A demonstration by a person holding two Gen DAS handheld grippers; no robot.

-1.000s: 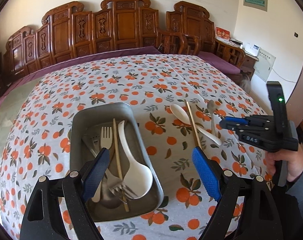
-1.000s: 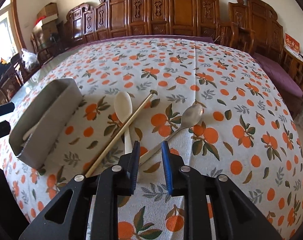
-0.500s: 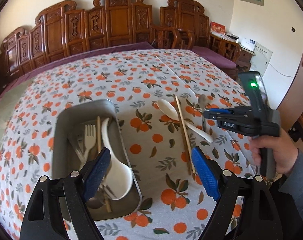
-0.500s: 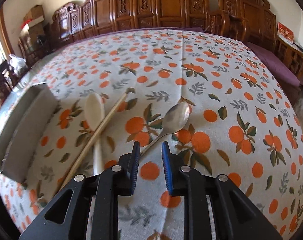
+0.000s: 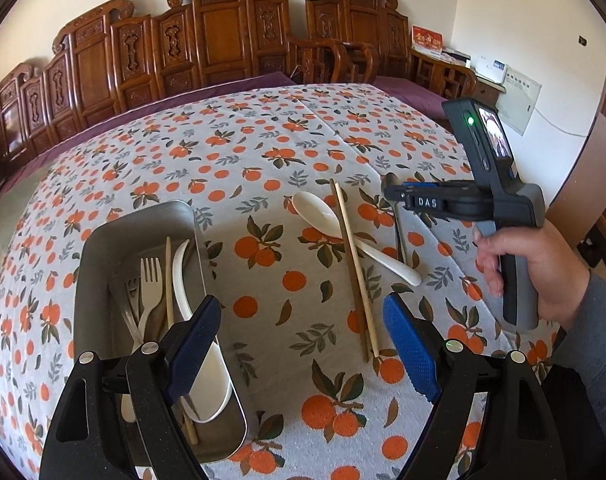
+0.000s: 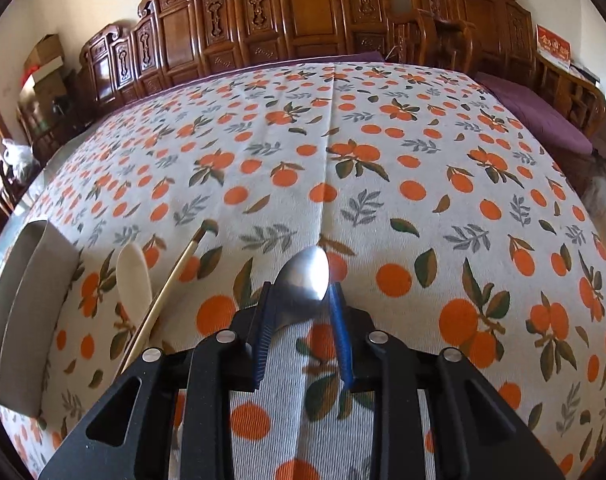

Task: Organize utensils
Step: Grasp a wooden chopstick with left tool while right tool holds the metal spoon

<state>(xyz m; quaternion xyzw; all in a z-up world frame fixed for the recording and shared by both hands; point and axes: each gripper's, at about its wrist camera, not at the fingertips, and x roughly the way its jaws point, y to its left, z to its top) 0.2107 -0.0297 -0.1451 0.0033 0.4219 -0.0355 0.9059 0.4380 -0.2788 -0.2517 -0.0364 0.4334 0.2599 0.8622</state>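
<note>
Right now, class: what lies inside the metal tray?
Inside the metal tray lie a pale fork, a chopstick, a white ladle and darker metal utensils beneath. The left gripper covers the tray's near end.

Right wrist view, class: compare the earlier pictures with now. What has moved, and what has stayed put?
The right gripper has advanced over the metal spoon; its jaws have just been opening and now straddle the bowl, nothing gripped yet. The white spoon, chopsticks and tray lie as before. The left gripper stays open and empty.
</note>
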